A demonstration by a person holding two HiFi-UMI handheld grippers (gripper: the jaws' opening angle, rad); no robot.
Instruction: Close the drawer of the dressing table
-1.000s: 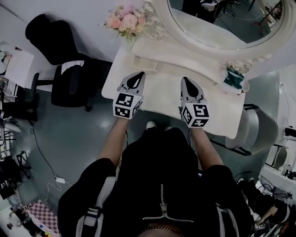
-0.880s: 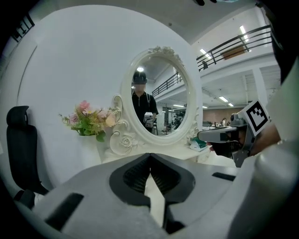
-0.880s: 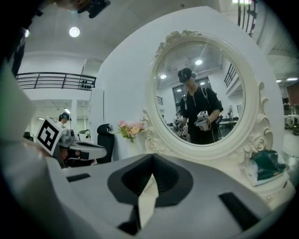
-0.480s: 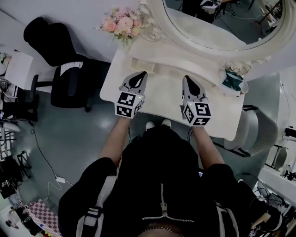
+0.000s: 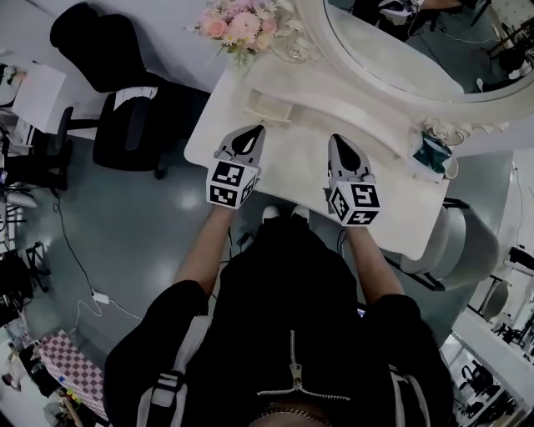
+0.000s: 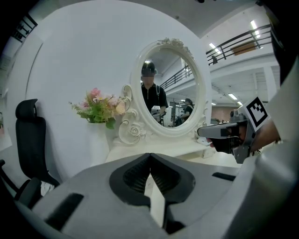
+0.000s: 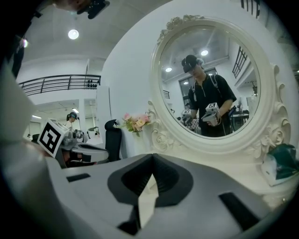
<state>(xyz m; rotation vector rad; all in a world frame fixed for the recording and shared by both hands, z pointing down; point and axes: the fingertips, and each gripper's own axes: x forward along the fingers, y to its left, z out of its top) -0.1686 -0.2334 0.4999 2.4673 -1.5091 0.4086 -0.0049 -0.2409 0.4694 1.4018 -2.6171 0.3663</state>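
The white dressing table [image 5: 392, 200] carries an oval mirror [image 5: 400, 50]. A small drawer [image 5: 269, 108] stands pulled out of the raised shelf under the mirror, at the left. My left gripper [image 5: 252, 132] hovers over the tabletop just in front of that drawer, apart from it, shut and holding nothing. My right gripper [image 5: 336, 142] hovers level with it further right, also shut and holding nothing. In the left gripper view the jaws [image 6: 149, 155] meet at their tips. The right gripper view shows the same [image 7: 152, 157], facing the mirror.
A bunch of pink flowers [image 5: 242, 21] stands at the table's back left corner. A teal box [image 5: 434, 154] sits at its right end. A black office chair [image 5: 125, 125] stands left of the table and a white stool [image 5: 455, 242] to the right. Cables lie on the floor.
Both grippers have sunk slightly over the tabletop and stay shut. The head view has shifted a little. The drawer has not moved.
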